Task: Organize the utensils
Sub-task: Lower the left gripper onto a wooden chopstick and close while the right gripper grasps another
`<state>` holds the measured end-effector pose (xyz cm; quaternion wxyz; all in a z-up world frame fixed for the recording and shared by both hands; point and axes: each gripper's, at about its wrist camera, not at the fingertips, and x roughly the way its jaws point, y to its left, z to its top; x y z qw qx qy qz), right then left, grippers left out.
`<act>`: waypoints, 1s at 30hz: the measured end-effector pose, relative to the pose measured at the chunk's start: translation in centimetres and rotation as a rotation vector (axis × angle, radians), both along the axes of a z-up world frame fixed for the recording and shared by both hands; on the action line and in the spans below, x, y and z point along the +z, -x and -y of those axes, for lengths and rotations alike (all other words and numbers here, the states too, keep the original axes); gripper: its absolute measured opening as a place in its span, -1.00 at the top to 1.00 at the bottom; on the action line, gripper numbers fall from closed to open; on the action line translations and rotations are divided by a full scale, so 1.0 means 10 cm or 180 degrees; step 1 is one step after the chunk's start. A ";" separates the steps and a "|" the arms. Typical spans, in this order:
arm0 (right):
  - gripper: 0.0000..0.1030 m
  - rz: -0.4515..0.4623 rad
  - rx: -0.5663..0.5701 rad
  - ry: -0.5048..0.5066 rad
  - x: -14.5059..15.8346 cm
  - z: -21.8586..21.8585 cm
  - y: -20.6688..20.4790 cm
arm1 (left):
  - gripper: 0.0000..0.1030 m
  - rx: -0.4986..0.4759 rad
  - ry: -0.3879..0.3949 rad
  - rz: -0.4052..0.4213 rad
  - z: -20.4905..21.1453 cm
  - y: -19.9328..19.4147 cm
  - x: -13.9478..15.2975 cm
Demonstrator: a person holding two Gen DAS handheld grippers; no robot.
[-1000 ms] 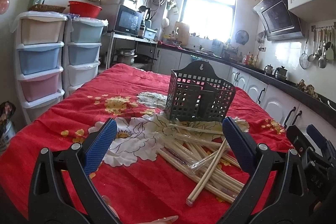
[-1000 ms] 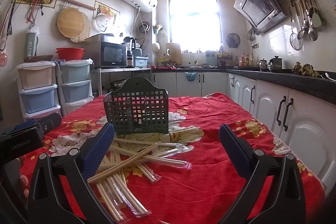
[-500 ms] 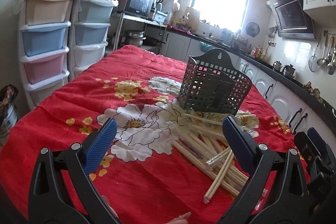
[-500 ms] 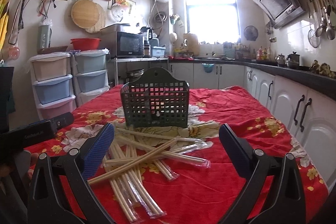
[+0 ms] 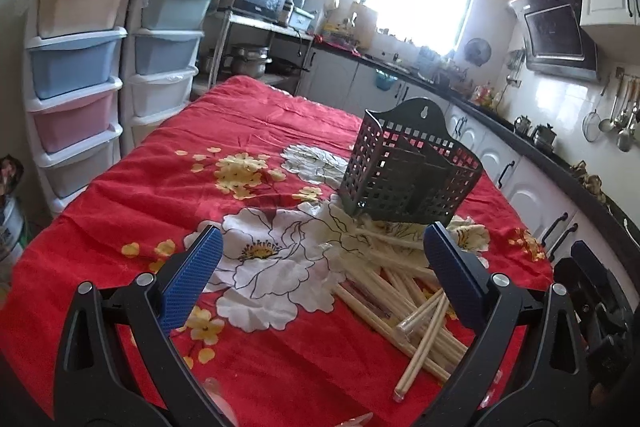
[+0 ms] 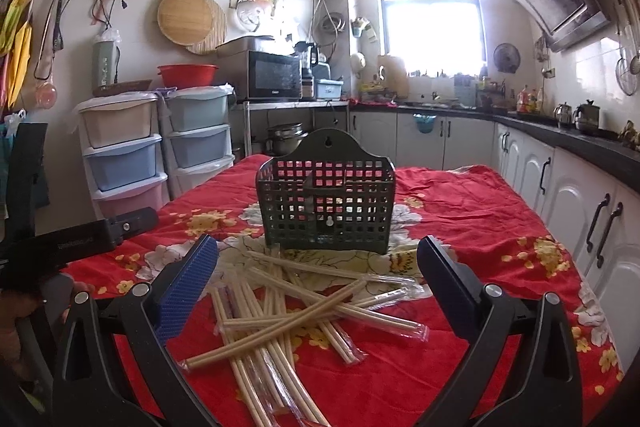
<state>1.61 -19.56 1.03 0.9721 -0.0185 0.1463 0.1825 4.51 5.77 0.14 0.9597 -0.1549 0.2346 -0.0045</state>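
Right wrist: right gripper spread wide, empty, over chopsticks; single out the top one for the holder.

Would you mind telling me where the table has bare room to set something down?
The red tablecloth is bare left of the utensil basket toward the drawer towers, and right of it toward the white cabinets. It is crowded in front of the basket, where the chopsticks lie piled.
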 end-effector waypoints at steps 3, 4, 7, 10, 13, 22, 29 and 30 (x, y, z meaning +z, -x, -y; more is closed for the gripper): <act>-0.88 -0.0062 0.0043 -0.0005 0.04 -0.02 -0.09 | -0.80 -0.0072 0.0073 -0.0096 -0.02 -0.12 0.02; -0.88 -0.0092 0.0054 -0.0010 0.05 -0.02 -0.13 | -0.80 -0.0081 0.0080 -0.0132 -0.04 -0.16 0.02; -0.88 -0.0141 0.0055 0.0016 0.08 -0.01 -0.22 | -0.80 -0.0203 0.0199 -0.0221 -0.06 -0.30 0.03; -0.88 -0.0203 0.0054 0.0021 0.10 0.01 -0.32 | -0.79 -0.0302 0.0291 -0.0373 -0.08 -0.47 0.01; -0.88 -0.0278 0.0049 0.0040 0.11 0.04 -0.43 | -0.70 -0.0412 0.0366 -0.0491 -0.07 -0.61 -0.02; -0.66 -0.0696 0.0071 0.0085 0.04 0.05 -0.79 | -0.34 -0.0603 0.0565 -0.0914 -0.08 -0.96 -0.19; -0.43 -0.1211 0.0090 0.0114 -0.21 0.04 -1.07 | -0.10 -0.0705 0.0878 -0.1290 -0.12 -1.09 -0.46; -0.40 -0.1270 0.0103 0.0110 -0.24 0.05 -1.10 | -0.07 -0.0726 0.0906 -0.1334 -0.12 -1.10 -0.49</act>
